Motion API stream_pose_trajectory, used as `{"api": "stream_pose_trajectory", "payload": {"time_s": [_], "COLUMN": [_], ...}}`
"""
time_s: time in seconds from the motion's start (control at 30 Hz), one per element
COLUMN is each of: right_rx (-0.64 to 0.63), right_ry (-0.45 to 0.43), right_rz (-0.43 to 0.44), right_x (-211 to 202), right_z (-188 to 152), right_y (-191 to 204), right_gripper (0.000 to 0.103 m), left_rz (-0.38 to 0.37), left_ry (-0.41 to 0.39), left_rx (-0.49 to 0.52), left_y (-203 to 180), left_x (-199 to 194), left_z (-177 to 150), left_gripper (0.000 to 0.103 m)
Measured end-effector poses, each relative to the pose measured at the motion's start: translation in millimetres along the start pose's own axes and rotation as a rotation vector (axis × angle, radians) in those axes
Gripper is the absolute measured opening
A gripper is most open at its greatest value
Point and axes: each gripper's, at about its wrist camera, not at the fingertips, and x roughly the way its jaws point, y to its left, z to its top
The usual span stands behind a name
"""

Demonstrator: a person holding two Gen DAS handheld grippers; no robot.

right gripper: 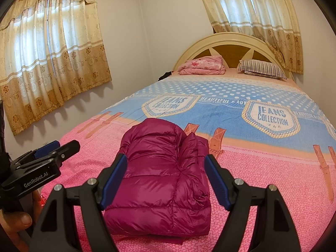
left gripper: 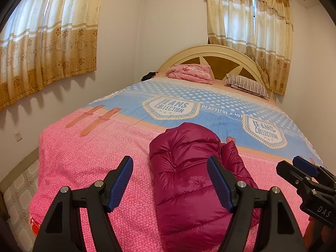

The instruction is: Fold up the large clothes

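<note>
A magenta puffer jacket [left gripper: 189,180] lies folded into a compact bundle on the pink part of the bedspread [left gripper: 84,157]; it also shows in the right wrist view [right gripper: 159,178]. My left gripper [left gripper: 170,163] is open and empty, held above the bed with the jacket ahead between its fingers. My right gripper [right gripper: 166,161] is open and empty, held just short of the jacket's near end. The right gripper shows at the right edge of the left wrist view [left gripper: 302,170]. The left gripper shows at the left of the right wrist view [right gripper: 58,149].
The bed has a pink and blue "Jeans Collection" spread [right gripper: 271,115]. A folded pink quilt [right gripper: 203,65] and a striped pillow [right gripper: 262,69] lie by the cream headboard [right gripper: 231,40]. Curtained windows [right gripper: 52,58] are on the left and back walls. Tiled floor [left gripper: 19,191] lies left of the bed.
</note>
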Motion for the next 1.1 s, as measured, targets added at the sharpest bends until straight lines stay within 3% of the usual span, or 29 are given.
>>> {"api": "stream_pose_trajectory", "payload": {"time_s": [0.97, 1.0, 1.1], "right_rx": [0.001, 0.001, 0.002], "right_ry": [-0.007, -0.006, -0.007], "right_rz": [-0.002, -0.002, -0.001], "right_x": [0.3, 0.2, 0.0], "right_z": [0.8, 0.8, 0.7], "right_y": [1.4, 1.0, 0.7], "right_gripper": [0.078, 0.078, 0.078], "left_rz": [0.002, 0.005, 0.043], "left_ry": [0.015, 0.015, 0.013], "left_rx": [0.003, 0.003, 0.018], "left_y": [4.8, 3.4, 2.2], "left_x": [3.8, 3.5, 3.8], "left_z": [-0.4, -0.2, -0.1], "left_gripper": [0.074, 0.075, 0.092]}}
